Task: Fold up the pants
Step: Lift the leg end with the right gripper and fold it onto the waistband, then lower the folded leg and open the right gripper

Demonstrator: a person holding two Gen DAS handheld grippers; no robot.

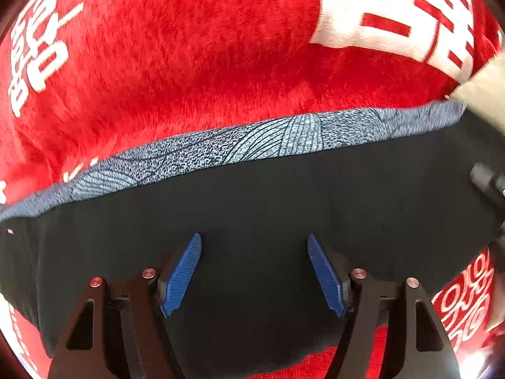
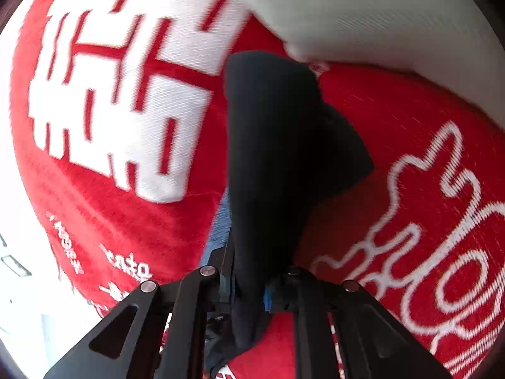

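Black pants (image 1: 252,195) lie flat on a red blanket, with a blue-grey patterned band (image 1: 252,139) along their far edge. My left gripper (image 1: 254,237) points down over the black cloth. Its blue pads (image 1: 181,278) stand apart and nothing is pinched between them. In the right wrist view my right gripper (image 2: 249,287) is shut on a fold of the black pants (image 2: 277,145), which rises out of the jaws as a dark bunched ridge. A strip of the blue band (image 2: 219,230) shows beside it.
The red blanket (image 1: 205,57) with large white lettering (image 2: 126,101) covers the whole surface under the pants. A pale beige cloth (image 2: 378,15) lies at the far right edge. A dark blurred part (image 1: 487,180) shows at the right rim of the left wrist view.
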